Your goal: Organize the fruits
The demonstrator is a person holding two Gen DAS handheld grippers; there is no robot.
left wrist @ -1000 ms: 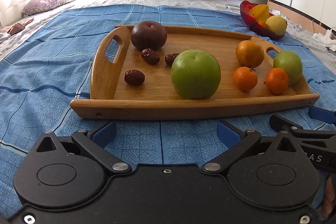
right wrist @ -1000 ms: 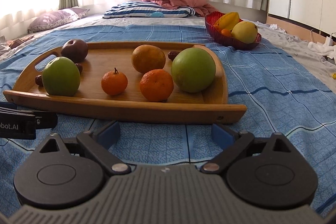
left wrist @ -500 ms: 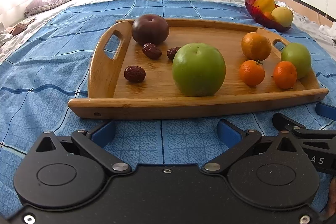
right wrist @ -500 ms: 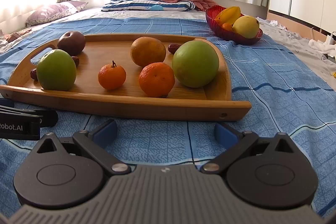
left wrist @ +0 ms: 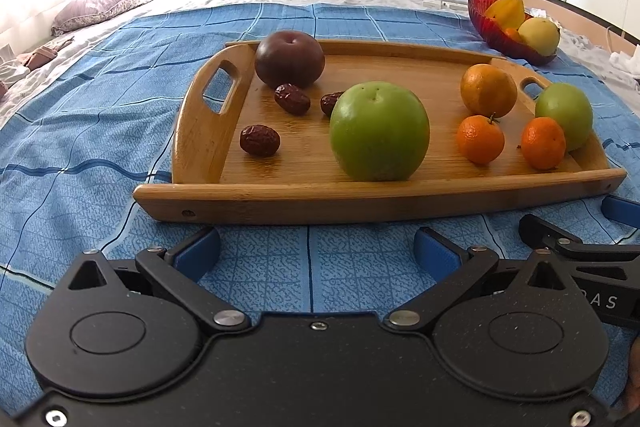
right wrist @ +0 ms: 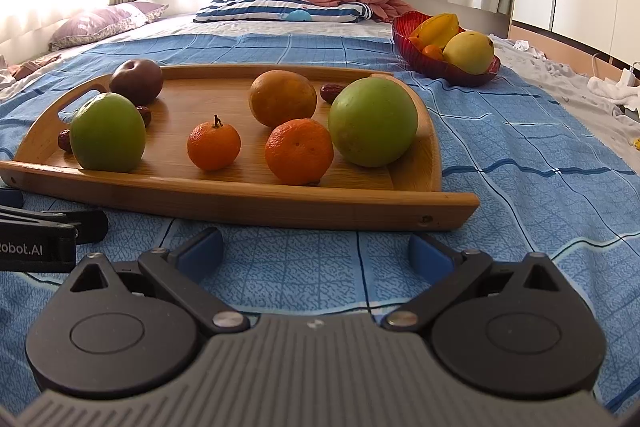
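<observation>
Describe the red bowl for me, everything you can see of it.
The red bowl looks like ribbed translucent glass, shallow with a wavy rim. It sits upright on the blue bedspread, beyond the tray's far right corner and apart from it. Inside lie a yellow starfruit, a yellow-green fruit and something small and orange. Neither gripper touches it.

A wooden tray (left wrist: 208, 131) on the blue bedspread holds two green apples (left wrist: 379, 131), a dark red apple (left wrist: 289, 63), three oranges (left wrist: 480, 139) and dried dates (left wrist: 259, 140), while a red bowl (left wrist: 486, 23) at upper right holds more fruit.
</observation>
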